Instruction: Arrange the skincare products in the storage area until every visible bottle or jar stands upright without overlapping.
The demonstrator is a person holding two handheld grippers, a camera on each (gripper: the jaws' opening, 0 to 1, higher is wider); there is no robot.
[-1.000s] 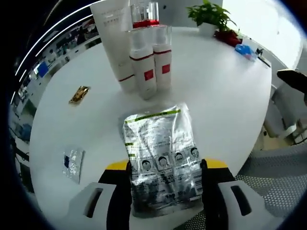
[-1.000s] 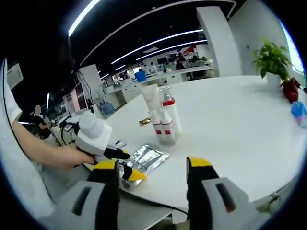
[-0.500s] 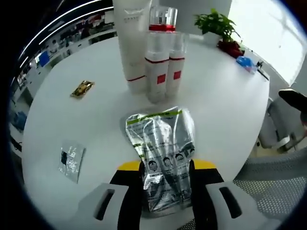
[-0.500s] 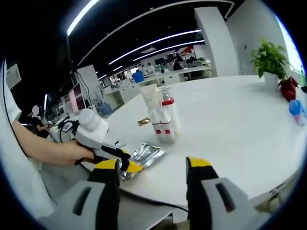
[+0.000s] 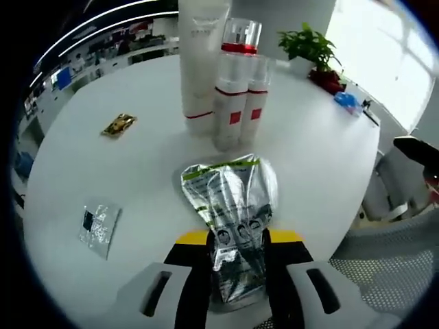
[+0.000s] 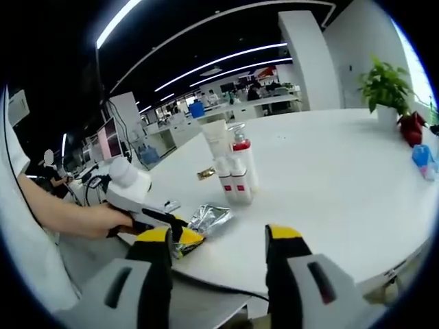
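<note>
A cluster of skincare items stands upright at the table's middle: a tall white tube, a red-capped bottle and two white bottles with red labels. In front of them a silver foil pouch is pinched at its near end by my left gripper, which is shut on it; the foil is crumpled between the jaws. In the right gripper view the left gripper holds the pouch with its near end raised off the table, with the bottles behind. My right gripper hangs open over the table's near edge, holding nothing.
A gold sachet and a small clear sachet lie on the white round table. A potted plant and a blue item sit at the far side. A mesh chair is beside the table. A person's arm holds the left gripper.
The left jaws have closed in on the pouch's near end, crumpling the foil, and its near end has come up off the table. The right gripper has stayed open.
</note>
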